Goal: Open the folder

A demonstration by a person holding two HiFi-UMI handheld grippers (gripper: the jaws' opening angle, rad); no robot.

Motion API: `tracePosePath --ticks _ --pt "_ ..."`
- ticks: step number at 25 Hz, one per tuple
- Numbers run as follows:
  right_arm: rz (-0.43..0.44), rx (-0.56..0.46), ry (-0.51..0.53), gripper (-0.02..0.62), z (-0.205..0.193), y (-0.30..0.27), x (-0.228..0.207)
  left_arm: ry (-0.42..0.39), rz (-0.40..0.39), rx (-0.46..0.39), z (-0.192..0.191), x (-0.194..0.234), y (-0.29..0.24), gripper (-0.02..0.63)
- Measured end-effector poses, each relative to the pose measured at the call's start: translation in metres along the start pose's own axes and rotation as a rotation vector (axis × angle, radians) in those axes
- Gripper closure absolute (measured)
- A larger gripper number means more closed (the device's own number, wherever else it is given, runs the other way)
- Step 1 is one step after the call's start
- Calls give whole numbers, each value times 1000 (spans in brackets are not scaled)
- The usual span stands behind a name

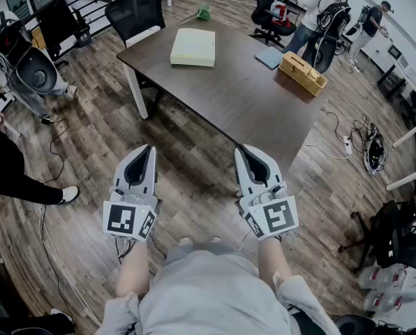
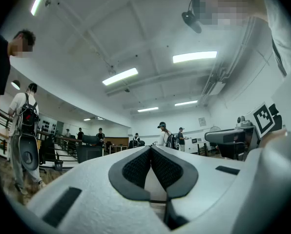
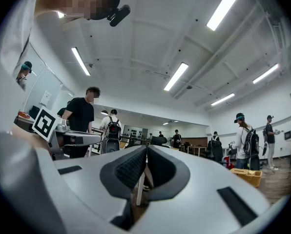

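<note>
Hovering before the table (image 1: 243, 96), left tongs (image 1: 146, 149) and right tongs (image 1: 246, 149) — seemingly clenched, empty.

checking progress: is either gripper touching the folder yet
No, the left gripper and right gripper hang over the floor, short of the folder on the table.

Count's easy: one left hand-held gripper (image 1: 149, 149) plus one right hand-held gripper (image 1: 243, 151) makes two, then one counter (image 1: 236, 98), one folder (image 1: 192, 47), one basket (image 1: 303, 73), one blue pad (image 1: 269, 58).
</note>
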State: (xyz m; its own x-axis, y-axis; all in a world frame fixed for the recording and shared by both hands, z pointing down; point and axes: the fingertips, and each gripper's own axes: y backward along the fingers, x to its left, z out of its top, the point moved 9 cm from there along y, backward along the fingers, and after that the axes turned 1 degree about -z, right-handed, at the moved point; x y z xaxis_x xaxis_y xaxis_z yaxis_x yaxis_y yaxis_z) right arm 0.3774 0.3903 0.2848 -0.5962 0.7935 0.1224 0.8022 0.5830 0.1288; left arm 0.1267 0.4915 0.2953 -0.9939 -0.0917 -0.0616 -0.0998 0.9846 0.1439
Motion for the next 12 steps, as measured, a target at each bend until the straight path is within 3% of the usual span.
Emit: tracePosePath --ticks 12 --pt "-10 4 8 580 -3 -16 13 6 -17 -4 -5 20 0 597"
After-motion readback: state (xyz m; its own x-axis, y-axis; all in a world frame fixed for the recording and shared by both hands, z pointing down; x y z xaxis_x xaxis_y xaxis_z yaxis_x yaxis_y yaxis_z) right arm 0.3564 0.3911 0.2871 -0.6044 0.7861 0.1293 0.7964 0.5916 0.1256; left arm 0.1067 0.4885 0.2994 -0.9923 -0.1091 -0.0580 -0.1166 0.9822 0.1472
